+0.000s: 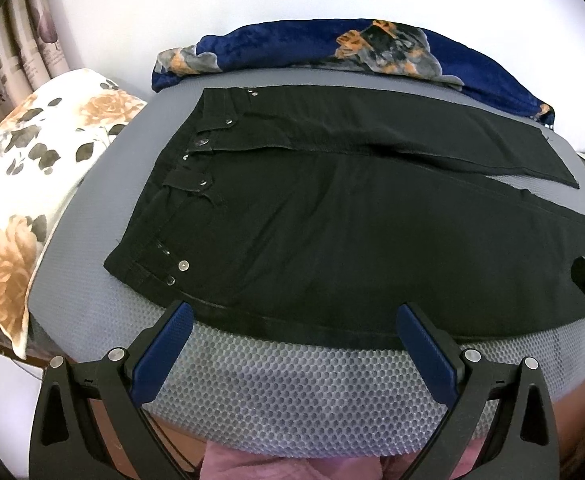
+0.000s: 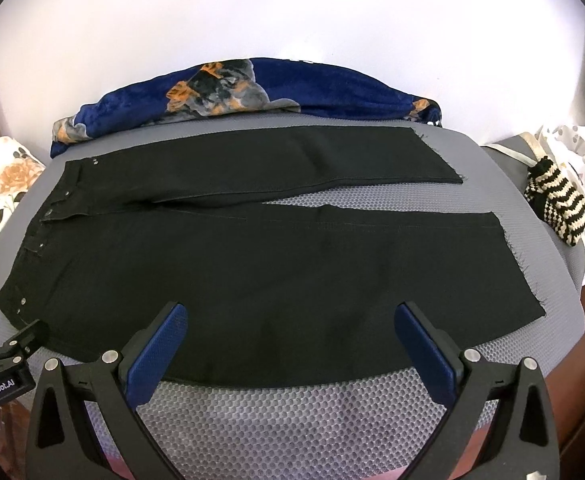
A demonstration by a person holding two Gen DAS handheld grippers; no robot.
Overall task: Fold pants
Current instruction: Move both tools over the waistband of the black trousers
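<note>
With both pairs of jaws spread wide and holding nothing, the left gripper (image 1: 294, 320) hovers at the near side seam below the waistband end, and the right gripper (image 2: 290, 320) hovers over the near leg toward the hem; whether the blue fingertips (image 1: 180, 316) brush the cloth cannot be told. Black pants (image 2: 252, 264) lie flat, front up, on a grey honeycomb mat (image 2: 292, 412), waistband (image 1: 180, 184) to the left, frayed hems (image 2: 520, 264) to the right, legs parted in a narrow V. Judged from its look, the fabric is a denim-weight weave: limp, moderately heavy, not slippery, likely to crease cleanly yet sag between two holds. Sensible grips are the near waistband corner and the near hem corner, pinching both layers. Beyond lie a blue blanket (image 2: 252, 92), a floral pillow (image 1: 32, 168) and a striped knit item (image 2: 556, 204).
</note>
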